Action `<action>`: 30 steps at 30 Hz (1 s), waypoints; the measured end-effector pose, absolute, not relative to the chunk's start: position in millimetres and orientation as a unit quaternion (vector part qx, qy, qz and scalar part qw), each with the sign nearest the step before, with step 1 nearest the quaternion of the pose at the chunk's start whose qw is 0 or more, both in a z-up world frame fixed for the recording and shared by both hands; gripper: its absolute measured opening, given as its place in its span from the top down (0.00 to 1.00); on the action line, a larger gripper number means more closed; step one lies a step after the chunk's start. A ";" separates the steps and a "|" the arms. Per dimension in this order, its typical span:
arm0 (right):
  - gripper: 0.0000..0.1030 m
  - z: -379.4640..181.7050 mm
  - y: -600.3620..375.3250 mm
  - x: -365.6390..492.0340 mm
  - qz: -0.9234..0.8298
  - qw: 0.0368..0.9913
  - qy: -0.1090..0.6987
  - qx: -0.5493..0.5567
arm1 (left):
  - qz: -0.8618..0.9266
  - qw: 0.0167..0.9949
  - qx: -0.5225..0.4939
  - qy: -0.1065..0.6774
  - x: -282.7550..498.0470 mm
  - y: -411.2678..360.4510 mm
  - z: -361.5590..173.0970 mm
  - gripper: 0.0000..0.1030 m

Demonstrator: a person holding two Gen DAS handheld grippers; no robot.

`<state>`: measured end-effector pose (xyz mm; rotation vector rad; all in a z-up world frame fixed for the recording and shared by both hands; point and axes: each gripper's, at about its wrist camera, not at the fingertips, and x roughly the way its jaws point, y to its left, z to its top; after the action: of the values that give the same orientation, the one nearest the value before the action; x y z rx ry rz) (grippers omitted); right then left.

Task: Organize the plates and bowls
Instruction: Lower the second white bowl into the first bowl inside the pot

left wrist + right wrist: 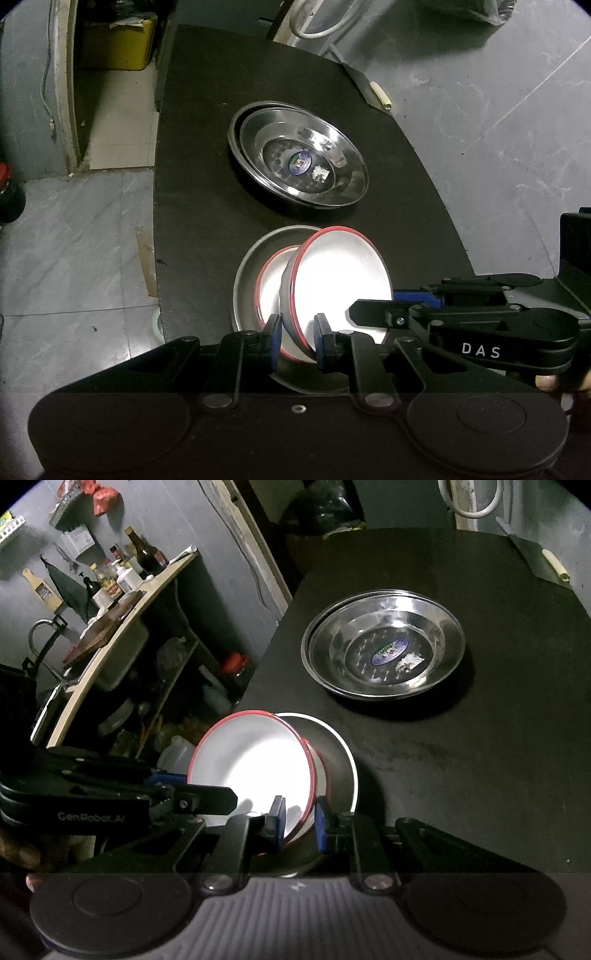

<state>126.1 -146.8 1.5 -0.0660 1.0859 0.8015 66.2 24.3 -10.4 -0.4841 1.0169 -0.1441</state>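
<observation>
A white bowl with a red rim (343,277) is tilted above a second red-rimmed white bowl (269,284) that sits in a grey plate (247,266) on the black table. My left gripper (297,339) is shut on the near rim of the tilted bowl. My right gripper (299,821) is shut on the same bowl (255,764) at its other side, over the grey plate (340,749). Two stacked steel plates (299,158) lie further back on the table; they also show in the right wrist view (384,642).
The black table (207,177) ends close to the left of the bowls, with tiled floor below. A knife with a pale handle (380,94) lies at the far right edge. A shelf with bottles (122,576) stands to the left of the table.
</observation>
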 end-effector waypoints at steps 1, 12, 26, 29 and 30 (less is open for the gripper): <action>0.82 1.4 -146.5 126.4 0.371 0.780 0.503 -0.031 | -0.068 0.843 -0.228 0.483 66.0 24.5 -9.7 0.82; 0.82 -5.6 -146.4 133.8 0.354 0.776 0.521 -0.030 | -0.074 0.835 -0.206 0.505 76.9 13.1 -9.6 0.78; 0.82 -5.8 -142.3 134.8 0.356 0.774 0.522 -0.040 | -0.068 0.837 -0.198 0.506 76.2 13.2 -6.8 0.74; 0.82 -6.0 -142.4 135.4 0.356 0.775 0.521 -0.041 | -0.064 0.839 -0.196 0.503 75.4 14.3 -5.1 0.71; 0.82 -5.9 -142.7 135.8 0.356 0.775 0.521 -0.041 | -0.062 0.841 -0.194 0.502 75.2 14.6 -4.1 0.70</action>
<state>135.8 -142.7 -5.9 -0.0879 1.1279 0.7710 75.2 14.6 -4.1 -0.4094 1.0609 -0.1308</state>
